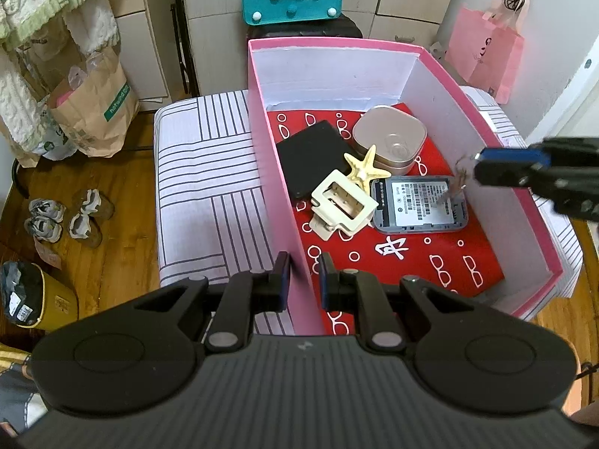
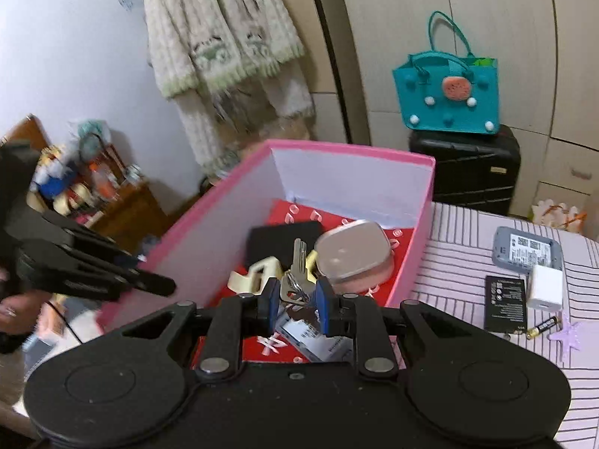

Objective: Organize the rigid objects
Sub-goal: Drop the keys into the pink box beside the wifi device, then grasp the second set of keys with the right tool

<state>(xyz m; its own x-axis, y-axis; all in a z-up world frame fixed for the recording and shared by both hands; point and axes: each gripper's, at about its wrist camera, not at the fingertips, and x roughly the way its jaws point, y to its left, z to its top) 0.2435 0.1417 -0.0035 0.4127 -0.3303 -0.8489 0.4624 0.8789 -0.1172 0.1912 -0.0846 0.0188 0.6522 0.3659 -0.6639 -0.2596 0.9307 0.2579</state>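
Observation:
A pink box (image 1: 269, 142) stands on a striped cushion (image 1: 202, 187). It holds a black case (image 1: 310, 157), a beige tin (image 1: 389, 138), a starfish (image 1: 365, 168), a cream hair clip (image 1: 342, 209) and a grey device (image 1: 419, 205). My left gripper (image 1: 304, 280) straddles the box's left wall, jaws close on it. My right gripper (image 2: 297, 299) is over the box with a bunch of keys (image 2: 297, 273) between its pads; it also shows in the left wrist view (image 1: 483, 166), keys blurred below it.
On the cushion right of the box lie a second grey device (image 2: 524, 250), a white charger (image 2: 544, 288), a black battery pack (image 2: 505, 303), an AA battery (image 2: 543, 327) and a lilac star (image 2: 569, 336). A black suitcase (image 2: 468, 164) bears a teal bag (image 2: 445, 93).

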